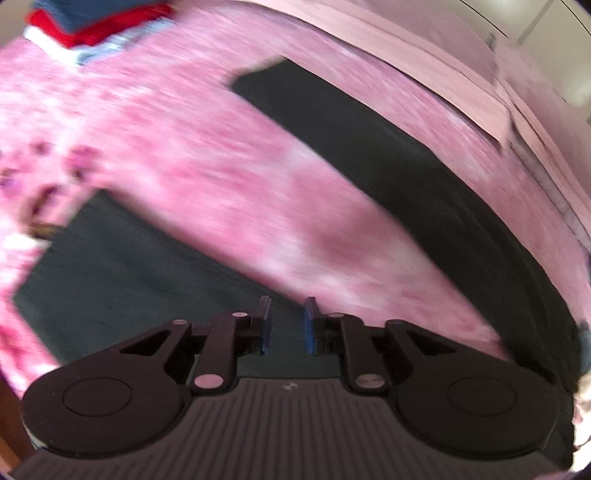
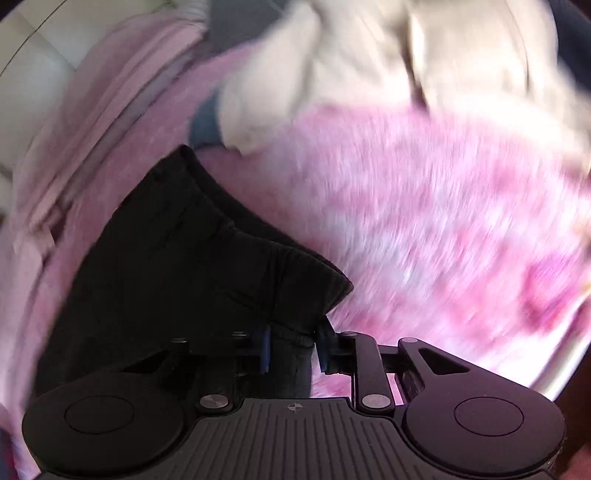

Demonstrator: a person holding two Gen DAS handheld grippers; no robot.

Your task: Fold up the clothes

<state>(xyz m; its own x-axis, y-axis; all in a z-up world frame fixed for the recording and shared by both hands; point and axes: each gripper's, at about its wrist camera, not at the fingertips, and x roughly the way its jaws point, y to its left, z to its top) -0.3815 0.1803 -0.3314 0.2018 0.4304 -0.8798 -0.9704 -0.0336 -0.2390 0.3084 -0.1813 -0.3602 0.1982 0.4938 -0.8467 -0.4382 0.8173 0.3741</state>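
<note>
A dark garment [image 1: 369,155] lies spread on a pink mottled blanket [image 1: 221,166], and both views are blurred. In the left wrist view it forms two long arms, one running to the upper right and one at the lower left. My left gripper [image 1: 287,306] hovers over the lower arm; its blue pads [image 1: 309,325] stand a little apart with only flat cloth showing below the gap. In the right wrist view the dark garment [image 2: 177,258] is bunched at the left. Its folded edge runs down between the pads of my right gripper [image 2: 293,328], which is shut on it.
A pile of red, blue and white clothes [image 1: 92,26] sits at the far left of the blanket. A cream garment [image 2: 369,55] lies beyond the dark one, with a blue piece [image 2: 205,125] beside it. Pale pink bedding [image 1: 406,48] borders the far side.
</note>
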